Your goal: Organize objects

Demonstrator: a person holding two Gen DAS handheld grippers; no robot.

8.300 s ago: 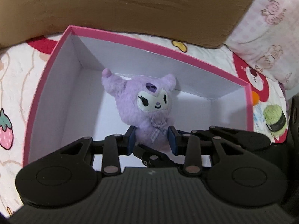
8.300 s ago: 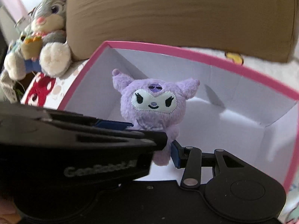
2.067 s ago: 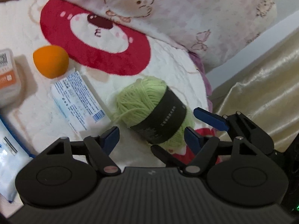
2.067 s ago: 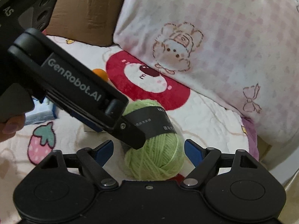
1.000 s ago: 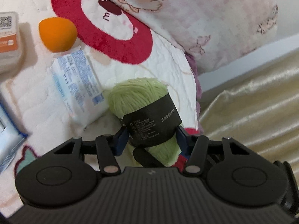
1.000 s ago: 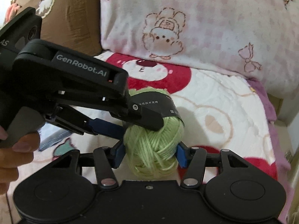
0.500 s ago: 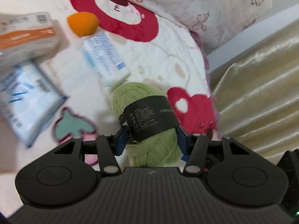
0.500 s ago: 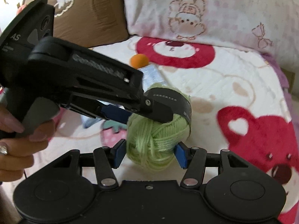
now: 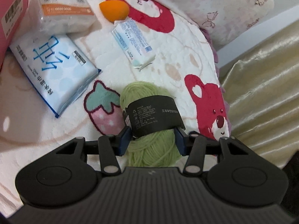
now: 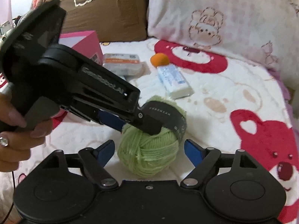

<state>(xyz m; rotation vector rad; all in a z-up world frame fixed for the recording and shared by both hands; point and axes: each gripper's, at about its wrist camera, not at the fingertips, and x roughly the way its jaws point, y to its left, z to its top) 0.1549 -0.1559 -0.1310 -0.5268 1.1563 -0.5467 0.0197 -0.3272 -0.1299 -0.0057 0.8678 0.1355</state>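
Observation:
A green yarn ball (image 9: 152, 145) with a black paper band is held above the blanket. My left gripper (image 9: 152, 142) is shut on it, its blue pads pressing both sides. In the right wrist view the yarn ball (image 10: 149, 155) sits between the fingers of my right gripper (image 10: 149, 152), which is open, its pads apart from the yarn. The left gripper's body (image 10: 78, 91) reaches in from the left onto the yarn's top.
On the blanket lie a blue tissue pack (image 9: 54, 72), an orange-labelled pack (image 9: 63, 13), an orange sponge (image 9: 114, 11) and a small white-blue packet (image 9: 133, 43). The pink box (image 10: 82, 43) stands at the left by a brown pillow (image 10: 104, 9). A pink pillow (image 10: 224, 15) is behind.
My right gripper has opened and let go of the yarn ball. The left gripper still holds it and has carried it back and leftward, toward the packs and the box.

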